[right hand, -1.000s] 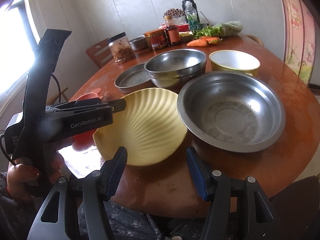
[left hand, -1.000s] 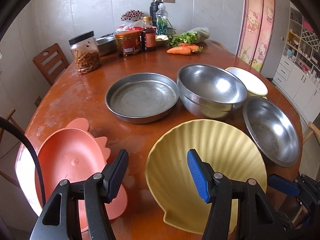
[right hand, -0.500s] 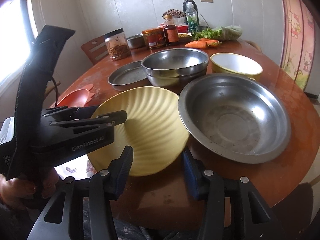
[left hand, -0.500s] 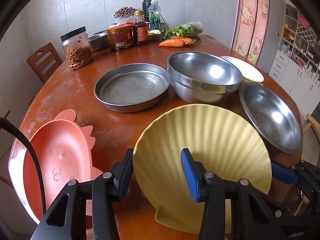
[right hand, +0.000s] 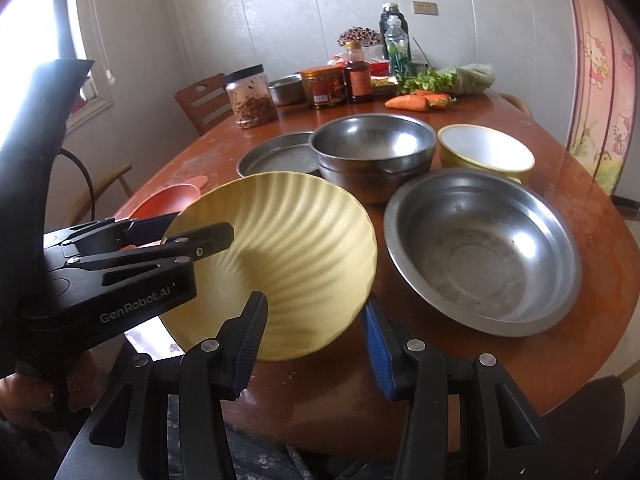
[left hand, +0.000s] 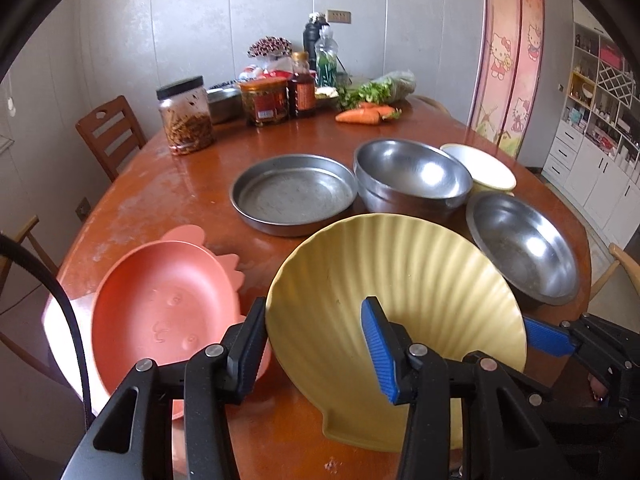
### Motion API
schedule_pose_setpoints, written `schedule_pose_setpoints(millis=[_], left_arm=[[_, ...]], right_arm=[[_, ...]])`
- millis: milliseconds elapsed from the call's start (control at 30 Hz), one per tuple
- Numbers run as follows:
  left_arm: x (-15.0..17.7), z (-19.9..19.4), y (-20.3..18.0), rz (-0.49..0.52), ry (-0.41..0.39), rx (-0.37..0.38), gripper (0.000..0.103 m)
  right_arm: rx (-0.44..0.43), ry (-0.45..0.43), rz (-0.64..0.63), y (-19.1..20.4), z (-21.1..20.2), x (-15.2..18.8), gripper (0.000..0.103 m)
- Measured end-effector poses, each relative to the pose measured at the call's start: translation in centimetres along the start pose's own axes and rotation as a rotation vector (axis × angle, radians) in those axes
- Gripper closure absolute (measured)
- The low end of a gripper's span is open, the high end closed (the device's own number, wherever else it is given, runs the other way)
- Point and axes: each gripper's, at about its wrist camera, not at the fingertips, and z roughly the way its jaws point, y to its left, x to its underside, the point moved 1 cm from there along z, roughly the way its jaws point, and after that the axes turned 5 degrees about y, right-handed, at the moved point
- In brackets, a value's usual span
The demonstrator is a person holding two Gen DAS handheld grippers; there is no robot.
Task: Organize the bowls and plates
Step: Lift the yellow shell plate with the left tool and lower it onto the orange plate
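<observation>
A yellow shell-shaped plate (left hand: 400,280) hangs tilted just above the table's near edge. My left gripper (left hand: 314,344) is shut on its left rim, one finger inside the plate and one outside. From the right wrist view the same plate (right hand: 288,232) shows that left gripper (right hand: 192,232) pinching the rim. My right gripper (right hand: 314,340) is shut on the plate's near right rim; its blue finger (left hand: 548,338) sticks out past the plate. A pink plate (left hand: 160,308) lies to the left on the table.
On the round brown table (left hand: 180,184) stand a flat steel pan (left hand: 292,194), stacked steel bowls (left hand: 412,176), a wide steel bowl (right hand: 480,248) and a yellow-rimmed white bowl (right hand: 484,152). Jars, bottles and carrots (left hand: 360,116) crowd the far side. A wooden chair (left hand: 108,132) stands at the left.
Both grippers' jaws have narrowed onto the yellow plate's rim. The plate has come up off the table and tilted more upright. The left gripper has moved toward the table's middle.
</observation>
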Motion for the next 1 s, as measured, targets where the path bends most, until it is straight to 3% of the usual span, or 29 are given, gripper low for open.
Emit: schedule_pose_setpoints(millis=[1000], left_arm=[[0.9,-6.9,6.8,-0.181,-0.114,-0.124,0.056]], right_arm=[[-0.108,-0.12,-0.172,7.5,-2.7,-4.7,0.053]])
